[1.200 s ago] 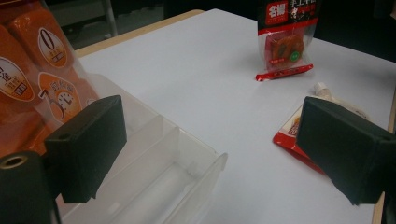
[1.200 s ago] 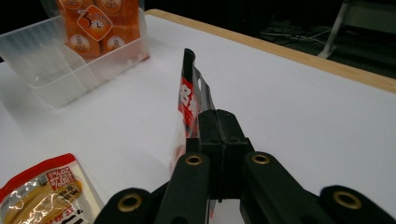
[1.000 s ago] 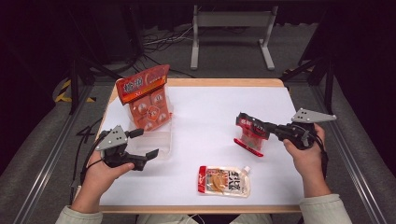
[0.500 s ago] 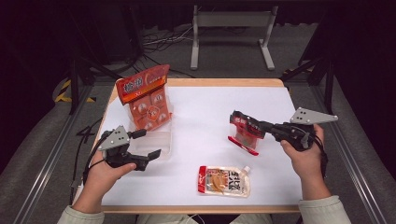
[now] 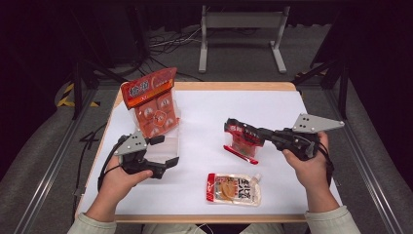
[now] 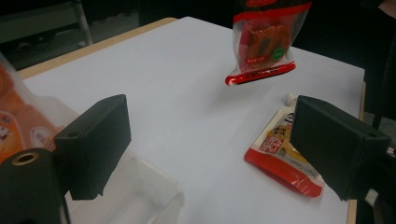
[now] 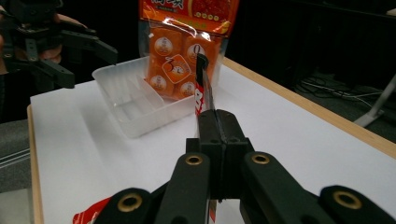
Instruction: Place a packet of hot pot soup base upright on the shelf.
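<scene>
Hanging from the right gripper (image 5: 233, 130), whose jaws were clamped flat on its top edge, the red snack pouch (image 5: 242, 142) dangled clear of the white table (image 5: 272, 107), its long axis running top to bottom and its red bottom seam the lowest part. From that gripper the clear plastic tray (image 5: 165, 145) lay at about nine o'clock in the high view, with an open stretch of bare tabletop between them and nothing standing in the way. The tray sat near the table's left edge, and the big orange bag (image 5: 152, 102) stood upright at its far end, at roughly twelve o'clock from the tray's middle (so the free room in the tray looked to be at its near end). The left gripper (image 5: 168, 151) hovered right at the tray's near end with its jaws spread wide and nothing between them; it was much the nearer hand to the tray, while the right was the one carrying the load. At about six o'clock from the hanging pouch a flat spouted pouch (image 5: 234, 188) lay on the table, well apart from the tray, and I judged it out of the path of a straight carry across to the left.
</scene>
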A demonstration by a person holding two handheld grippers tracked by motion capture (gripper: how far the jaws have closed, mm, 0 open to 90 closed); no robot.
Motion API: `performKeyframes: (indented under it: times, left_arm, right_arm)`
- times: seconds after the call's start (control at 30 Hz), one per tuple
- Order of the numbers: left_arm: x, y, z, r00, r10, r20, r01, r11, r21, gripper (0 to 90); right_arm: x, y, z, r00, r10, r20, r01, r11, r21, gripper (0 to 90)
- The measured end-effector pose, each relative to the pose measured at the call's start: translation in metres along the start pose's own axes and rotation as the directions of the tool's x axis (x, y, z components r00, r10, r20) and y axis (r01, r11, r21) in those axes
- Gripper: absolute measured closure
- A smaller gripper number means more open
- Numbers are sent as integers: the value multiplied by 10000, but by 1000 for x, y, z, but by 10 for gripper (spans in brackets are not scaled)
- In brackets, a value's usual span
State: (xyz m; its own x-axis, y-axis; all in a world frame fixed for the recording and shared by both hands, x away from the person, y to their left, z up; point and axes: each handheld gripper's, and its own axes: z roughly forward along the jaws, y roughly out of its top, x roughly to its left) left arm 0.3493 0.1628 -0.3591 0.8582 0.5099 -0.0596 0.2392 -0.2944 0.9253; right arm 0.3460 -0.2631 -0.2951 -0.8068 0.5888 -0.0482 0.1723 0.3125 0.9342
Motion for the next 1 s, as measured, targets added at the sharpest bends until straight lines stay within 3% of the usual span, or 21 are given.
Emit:
performKeyframes:
  times: [0.4, 0.73, 0.83, 1.0]
  left_arm:
    - [-14, 18, 26, 9975, 291, 641, -278, 9994, -208, 129]
    - [-17, 21, 41, 9948, 318, 963, -291, 9992, -285, 130]
    - [-18, 21, 44, 9931, 152, 1165, -112, 9993, -348, 130]
    - [-18, 21, 49, 9930, 186, 1170, -153, 9995, -291, 136]
  right_arm:
    - [21, 6, 18, 9969, -414, -665, 413, 9991, -30, 900]
    - [31, 7, 30, 9912, -535, -1208, 522, 9985, -141, 900]
    - [34, 8, 34, 9887, -580, -1383, 562, 9983, -169, 900]
    - [41, 8, 44, 9823, -753, -1715, 729, 9971, -202, 900]
